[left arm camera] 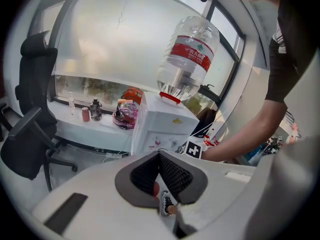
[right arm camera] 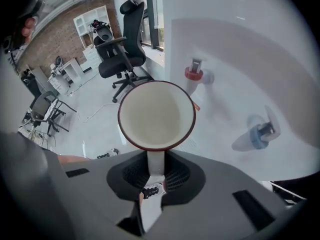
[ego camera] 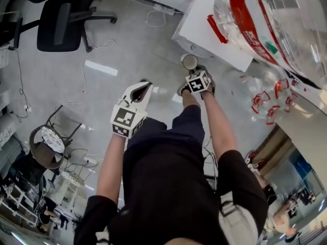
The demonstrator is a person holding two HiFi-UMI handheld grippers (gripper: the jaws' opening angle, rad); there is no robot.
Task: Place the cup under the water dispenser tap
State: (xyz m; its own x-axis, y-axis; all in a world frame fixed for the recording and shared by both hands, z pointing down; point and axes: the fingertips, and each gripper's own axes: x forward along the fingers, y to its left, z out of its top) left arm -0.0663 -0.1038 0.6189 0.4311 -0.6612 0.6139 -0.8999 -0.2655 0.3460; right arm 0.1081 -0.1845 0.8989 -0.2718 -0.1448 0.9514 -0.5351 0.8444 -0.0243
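Observation:
A white cup (right arm camera: 156,115) with a dark red rim hangs by its handle (right arm camera: 155,160) in my right gripper (right arm camera: 156,156), which is shut on that handle. The cup looks empty and sits level with the red tap (right arm camera: 194,74) of the white water dispenser (right arm camera: 240,44), just left of it. Farther right is the blue tap (right arm camera: 262,131). From the head view, the cup (ego camera: 189,61) is close to the dispenser front (ego camera: 214,24), with the right gripper (ego camera: 193,73) behind it. My left gripper (ego camera: 145,84) hovers to the left, shut and empty, its pads (left arm camera: 172,171) meeting at the tips.
A large water bottle (left arm camera: 187,54) stands upside down on the dispenser (left arm camera: 162,121). A counter (left arm camera: 85,124) left of it holds bottles and a bag. Black office chairs (ego camera: 64,17) (right arm camera: 122,54) stand on the floor, with a cable (ego camera: 156,18) near the dispenser's base.

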